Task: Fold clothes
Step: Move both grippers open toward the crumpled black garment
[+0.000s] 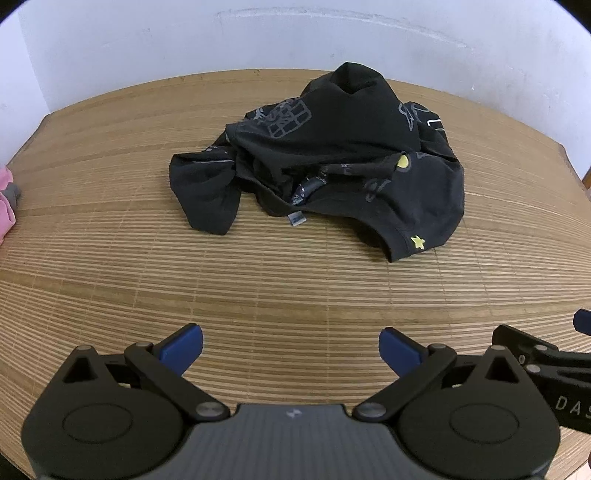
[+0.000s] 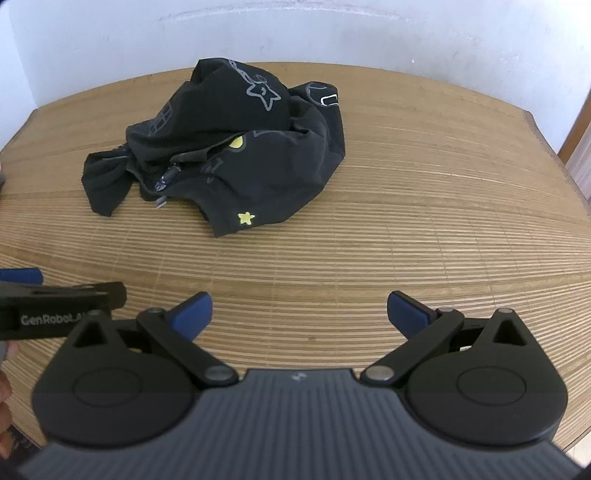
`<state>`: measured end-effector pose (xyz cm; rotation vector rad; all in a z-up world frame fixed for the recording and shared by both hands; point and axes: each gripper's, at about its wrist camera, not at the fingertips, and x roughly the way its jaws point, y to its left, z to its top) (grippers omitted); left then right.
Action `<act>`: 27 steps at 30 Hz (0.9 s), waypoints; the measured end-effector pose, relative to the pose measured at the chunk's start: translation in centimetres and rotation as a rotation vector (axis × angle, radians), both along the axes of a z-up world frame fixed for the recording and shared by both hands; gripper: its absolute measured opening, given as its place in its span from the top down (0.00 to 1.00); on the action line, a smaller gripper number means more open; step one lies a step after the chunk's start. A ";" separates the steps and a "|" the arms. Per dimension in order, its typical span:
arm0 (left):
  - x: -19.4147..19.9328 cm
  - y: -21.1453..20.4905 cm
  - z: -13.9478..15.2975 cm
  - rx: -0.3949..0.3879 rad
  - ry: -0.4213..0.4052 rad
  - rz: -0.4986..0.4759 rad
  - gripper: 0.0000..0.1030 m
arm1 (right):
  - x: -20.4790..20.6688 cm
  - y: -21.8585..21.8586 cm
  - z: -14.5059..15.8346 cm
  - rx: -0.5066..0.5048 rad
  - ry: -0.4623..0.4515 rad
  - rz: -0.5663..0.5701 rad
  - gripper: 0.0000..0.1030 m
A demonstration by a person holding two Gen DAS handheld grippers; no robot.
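A black garment (image 1: 332, 162) with grey line drawings and small yellow star prints lies crumpled in a heap on the bamboo mat (image 1: 258, 280), toward the far side. The right wrist view shows the same heap (image 2: 229, 147) at the upper left. My left gripper (image 1: 291, 349) hovers over bare mat on the near side of the heap, open wide, with nothing between its blue pads. My right gripper (image 2: 299, 314) is also open and empty, to the right of the left one and short of the garment. Part of the right gripper shows at the left wrist view's right edge.
A pink cloth (image 1: 6, 206) lies at the mat's left edge. A white wall (image 1: 295, 33) rises just behind the mat. A wooden door frame (image 2: 580, 125) stands at the far right. Bare mat (image 2: 443, 184) stretches to the right of the garment.
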<state>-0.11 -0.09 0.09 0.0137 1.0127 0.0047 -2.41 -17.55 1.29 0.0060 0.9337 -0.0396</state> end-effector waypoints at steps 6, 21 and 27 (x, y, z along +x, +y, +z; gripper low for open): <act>1.2 0.4 -0.3 -0.003 0.019 0.003 0.00 | 0.5 0.8 0.3 0.005 -0.009 -0.005 0.00; 3.8 3.5 -1.1 -0.024 0.025 -0.008 0.00 | 2.5 4.3 -0.9 -0.014 0.015 -0.014 0.00; 6.0 3.9 -1.7 -0.025 0.036 -0.014 0.00 | 4.3 4.8 -1.2 -0.043 0.029 -0.001 0.00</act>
